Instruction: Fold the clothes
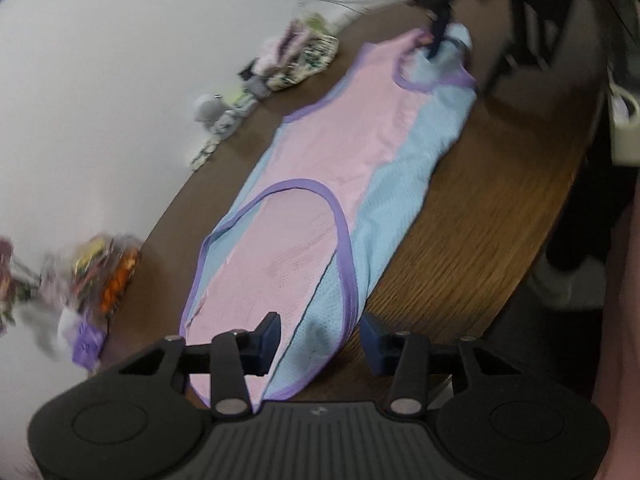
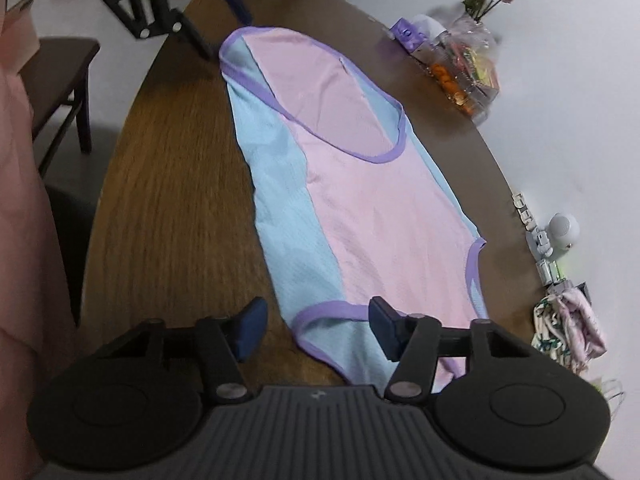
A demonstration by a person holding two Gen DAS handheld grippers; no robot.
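A pink and light-blue sleeveless top (image 1: 344, 148) with purple trim lies flat along the brown wooden table (image 1: 472, 216). My left gripper (image 1: 322, 336) hovers at its near end, open. The trimmed blue edge lies between the fingers, which do not press on it. One pad (image 1: 269, 330) is over the pink cloth, the other over bare wood. My right gripper (image 2: 316, 320) is at the opposite end of the top (image 2: 360, 208), open around the purple-edged corner. Each view shows the other gripper at the far end: the right gripper (image 1: 438, 40) and the left gripper (image 2: 236, 0).
Along the table's wall side stand a vase of flowers (image 2: 480, 4), a clear snack bag (image 2: 464, 76), a purple box (image 2: 406, 34), a small white round device (image 2: 562, 230) and a bundle of patterned cloth (image 2: 568, 332). A dark stool (image 2: 60, 72) stands beside the table. A white mug (image 1: 624, 120) sits at the right.
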